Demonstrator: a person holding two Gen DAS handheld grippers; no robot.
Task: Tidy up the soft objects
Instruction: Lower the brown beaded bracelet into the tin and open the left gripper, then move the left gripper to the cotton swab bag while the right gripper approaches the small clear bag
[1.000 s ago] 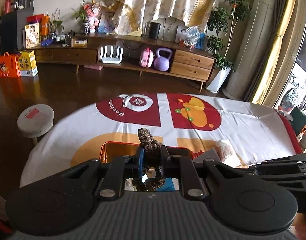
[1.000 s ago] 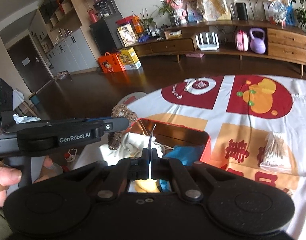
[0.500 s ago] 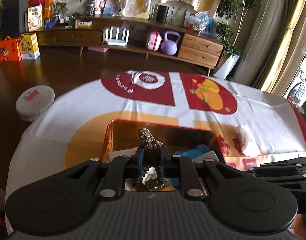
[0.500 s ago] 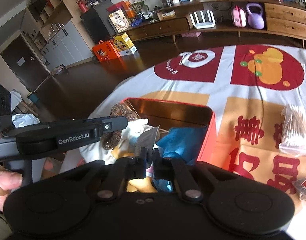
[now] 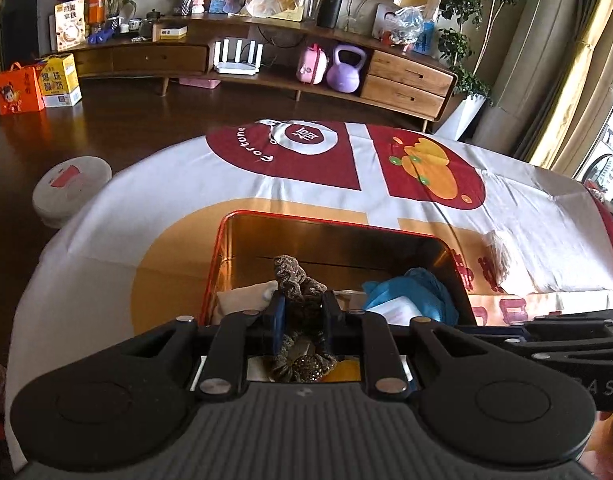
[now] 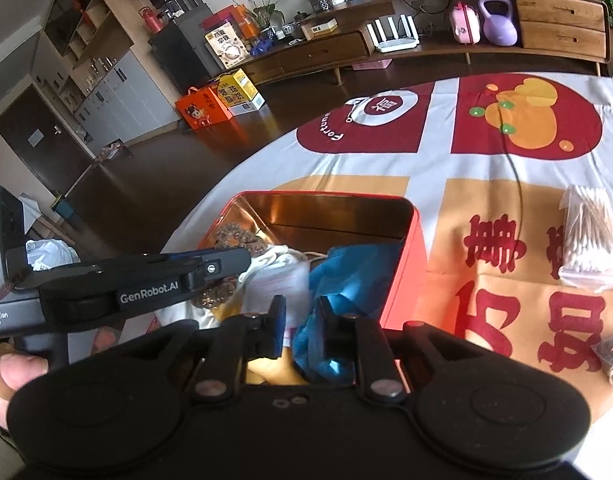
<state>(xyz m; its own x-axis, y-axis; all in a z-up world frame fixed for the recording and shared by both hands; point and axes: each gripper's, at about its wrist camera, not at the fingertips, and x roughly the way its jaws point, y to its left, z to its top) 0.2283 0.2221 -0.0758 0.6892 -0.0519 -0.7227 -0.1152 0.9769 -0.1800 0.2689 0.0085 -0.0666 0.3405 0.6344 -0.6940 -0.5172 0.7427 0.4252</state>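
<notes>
My left gripper [image 5: 302, 314] is over the red tin [image 5: 334, 222] on the bench [image 5: 146, 208], its 2 fingers opening with the brown scrunchie [image 5: 296, 276] between them. My right gripper [image 6: 302, 322] opens too, blue cloth [image 6: 346, 276] between its fingers. My grippers hide the tin's near side, so I can't see everything inside.

Purple kettlebell [image 5: 345, 72] on sideboard [image 5: 406, 80] — cotton swabs [image 6: 590, 240] on tablecloth [image 6: 446, 168].
</notes>
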